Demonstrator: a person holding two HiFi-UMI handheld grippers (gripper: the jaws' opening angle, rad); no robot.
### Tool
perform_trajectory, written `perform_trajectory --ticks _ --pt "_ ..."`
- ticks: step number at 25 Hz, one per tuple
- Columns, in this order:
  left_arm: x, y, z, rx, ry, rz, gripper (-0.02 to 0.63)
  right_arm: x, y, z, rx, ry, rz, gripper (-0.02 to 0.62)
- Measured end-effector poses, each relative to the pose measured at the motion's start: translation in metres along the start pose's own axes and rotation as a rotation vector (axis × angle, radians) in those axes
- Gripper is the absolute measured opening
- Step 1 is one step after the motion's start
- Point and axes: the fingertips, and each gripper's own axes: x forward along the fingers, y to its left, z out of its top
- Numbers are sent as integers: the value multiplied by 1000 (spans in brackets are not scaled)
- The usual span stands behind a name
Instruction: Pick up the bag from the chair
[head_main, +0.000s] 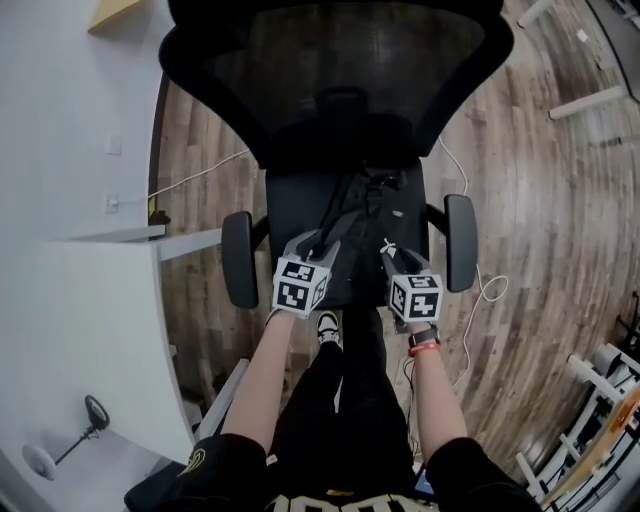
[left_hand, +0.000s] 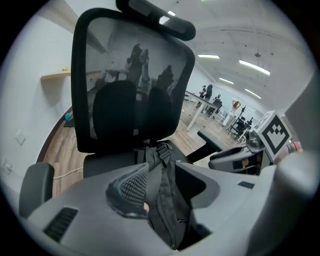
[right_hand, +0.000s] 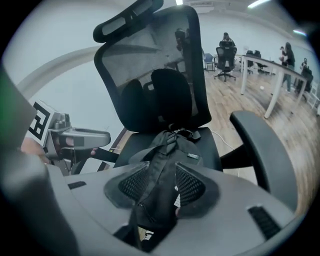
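A black bag lies on the seat of a black mesh office chair, its straps trailing toward the front edge. My left gripper hangs over the seat's front left, and in the left gripper view a black strap runs between its parted jaws, beside the left pad. My right gripper is at the front right; in the right gripper view a wide strap of the bag fills the gap between its mesh pads. Both point steeply down.
The chair's armrests flank both grippers, and the tall backrest rises behind the bag. A white desk stands at the left. A white cable runs over the wood floor. The person's legs and a shoe are below the seat.
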Motion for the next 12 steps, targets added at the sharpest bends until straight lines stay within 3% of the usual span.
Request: perform_trajectory --ticks 5,12 --pt "42 18 -35 -66 97 -35 242 41 -24 -22 38 60 -7 237" --pt "94 43 -79 -151 205 -70 339 89 -50 -57 116 111 -29 304"
